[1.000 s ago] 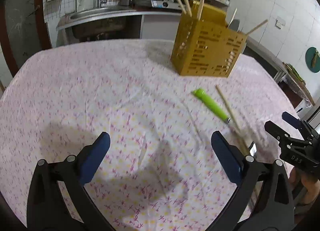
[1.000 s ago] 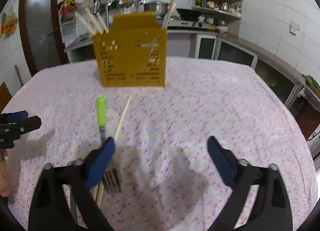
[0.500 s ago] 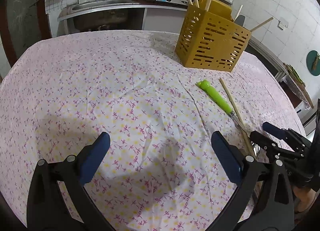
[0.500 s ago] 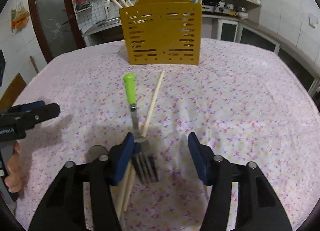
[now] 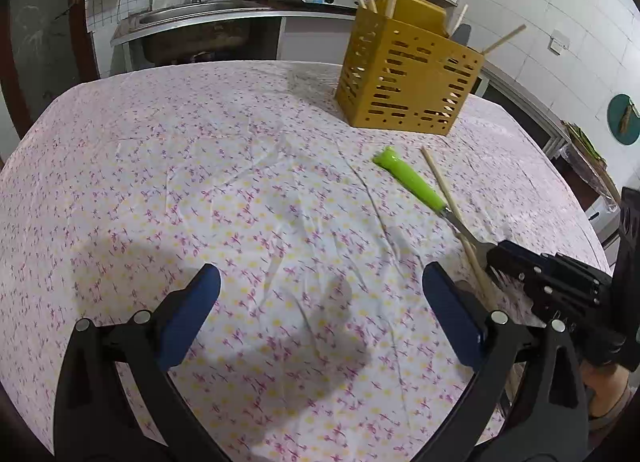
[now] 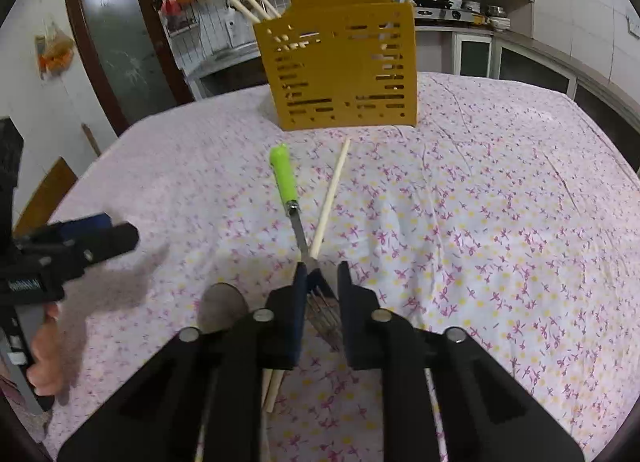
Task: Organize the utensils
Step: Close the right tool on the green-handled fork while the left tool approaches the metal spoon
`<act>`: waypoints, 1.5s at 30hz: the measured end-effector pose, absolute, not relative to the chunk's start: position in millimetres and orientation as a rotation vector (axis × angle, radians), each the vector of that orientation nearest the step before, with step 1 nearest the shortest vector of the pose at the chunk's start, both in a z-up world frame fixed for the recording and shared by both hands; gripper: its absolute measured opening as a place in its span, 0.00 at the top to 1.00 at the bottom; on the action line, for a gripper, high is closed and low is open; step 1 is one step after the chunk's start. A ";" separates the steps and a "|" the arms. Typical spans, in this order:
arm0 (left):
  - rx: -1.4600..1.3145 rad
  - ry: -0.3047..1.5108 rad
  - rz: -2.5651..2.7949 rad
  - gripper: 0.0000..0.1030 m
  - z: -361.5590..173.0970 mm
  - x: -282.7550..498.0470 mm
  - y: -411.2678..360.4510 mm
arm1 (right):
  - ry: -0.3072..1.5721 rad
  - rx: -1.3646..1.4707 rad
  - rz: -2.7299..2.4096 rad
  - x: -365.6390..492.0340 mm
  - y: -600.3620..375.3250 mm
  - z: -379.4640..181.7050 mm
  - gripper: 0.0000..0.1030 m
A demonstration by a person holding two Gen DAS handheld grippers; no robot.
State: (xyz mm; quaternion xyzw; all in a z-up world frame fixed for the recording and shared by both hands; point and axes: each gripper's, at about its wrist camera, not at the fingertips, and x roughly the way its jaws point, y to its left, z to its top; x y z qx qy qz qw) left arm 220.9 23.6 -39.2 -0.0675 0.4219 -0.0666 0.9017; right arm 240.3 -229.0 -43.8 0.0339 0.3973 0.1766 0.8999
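The right tool [image 6: 322,282] pinches the fork [image 6: 297,222] at its prongs. The fork's green handle points straight ahead, toward the yellow utensil basket [image 6: 340,74]. A chopstick [image 6: 330,198] lies just beside it. The left tool [image 5: 320,310] is open, off to the side.

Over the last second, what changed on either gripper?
The right gripper moved forward and down over the green-handled metal fork and narrowed from wide open until its fingers sit at the fork's head, close around it. The left gripper stayed open over the floral tablecloth. Fork, wooden chopstick and yellow slotted plastic utensil holder lie as before.
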 end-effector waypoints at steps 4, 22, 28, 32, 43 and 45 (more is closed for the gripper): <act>-0.130 0.868 -0.167 0.05 -37.7 215.0 13.1 | 0.818 0.071 0.374 237.6 -231.7 -44.5 0.87; -0.112 0.857 -0.166 0.05 -36.4 202.4 7.1 | 0.869 0.139 0.415 239.5 -241.9 -56.2 0.73; -0.124 0.865 -0.168 0.05 -40.2 203.2 11.1 | 0.856 0.136 0.445 237.5 -240.1 -53.8 0.87; -0.119 0.864 -0.178 0.05 -39.4 203.2 7.3 | 0.825 0.126 0.482 231.5 -236.5 -48.5 0.98; -0.071 0.871 -0.252 0.31 -40.9 203.4 -25.5 | 0.726 0.102 0.356 214.8 -277.2 -29.4 0.99; -0.049 0.881 -0.263 0.37 -43.9 204.2 -35.5 | 0.723 0.107 0.340 212.1 -286.4 -29.7 0.99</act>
